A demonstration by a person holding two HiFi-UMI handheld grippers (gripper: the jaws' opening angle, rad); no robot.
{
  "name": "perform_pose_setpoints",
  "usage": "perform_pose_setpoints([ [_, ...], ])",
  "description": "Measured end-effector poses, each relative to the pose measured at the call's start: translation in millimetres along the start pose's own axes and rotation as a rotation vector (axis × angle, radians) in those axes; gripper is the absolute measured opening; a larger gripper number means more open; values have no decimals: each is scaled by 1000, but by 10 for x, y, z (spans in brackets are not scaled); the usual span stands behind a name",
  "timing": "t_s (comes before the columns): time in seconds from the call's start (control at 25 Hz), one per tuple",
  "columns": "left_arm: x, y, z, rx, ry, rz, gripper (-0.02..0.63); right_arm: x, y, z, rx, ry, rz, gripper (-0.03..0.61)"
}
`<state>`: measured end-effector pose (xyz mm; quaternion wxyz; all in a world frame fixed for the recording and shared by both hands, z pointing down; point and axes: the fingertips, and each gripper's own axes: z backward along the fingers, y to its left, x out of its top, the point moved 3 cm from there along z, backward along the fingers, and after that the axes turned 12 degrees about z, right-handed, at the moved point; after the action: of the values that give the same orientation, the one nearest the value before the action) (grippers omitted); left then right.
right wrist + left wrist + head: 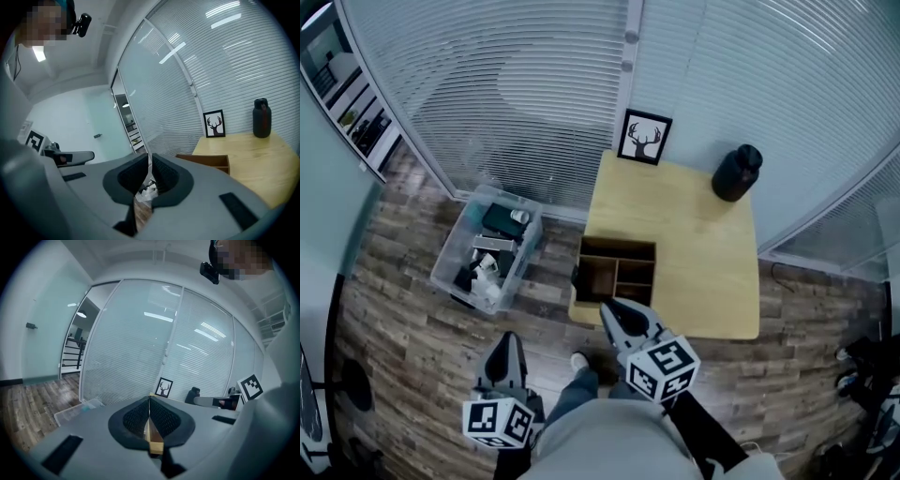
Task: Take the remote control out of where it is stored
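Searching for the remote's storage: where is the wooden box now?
Head view: the wooden box sits on the table at its near-left corner, right of the clear bin.

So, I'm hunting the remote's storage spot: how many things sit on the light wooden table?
3: a black-framed deer picture back left, a black lidded jug back right, a dark wooden compartment box front left. Items inside it may be hidden.
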<state>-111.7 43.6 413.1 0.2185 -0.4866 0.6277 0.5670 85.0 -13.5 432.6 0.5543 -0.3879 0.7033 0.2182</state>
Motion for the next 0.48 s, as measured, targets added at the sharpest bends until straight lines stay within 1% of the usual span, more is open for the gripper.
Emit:
perform_pose_setpoints([
  [0.2, 157, 207, -95, -2, -7, 1, 9, 32, 50, -230, 2, 20, 32, 6],
  [0.44, 152, 167, -223, -19, 6, 13, 9, -15, 6, -379, 30, 59, 68, 9],
  [0.48, 146, 160, -243, -22, 9, 14, 9, -27, 2, -404, 40, 66, 74, 22],
])
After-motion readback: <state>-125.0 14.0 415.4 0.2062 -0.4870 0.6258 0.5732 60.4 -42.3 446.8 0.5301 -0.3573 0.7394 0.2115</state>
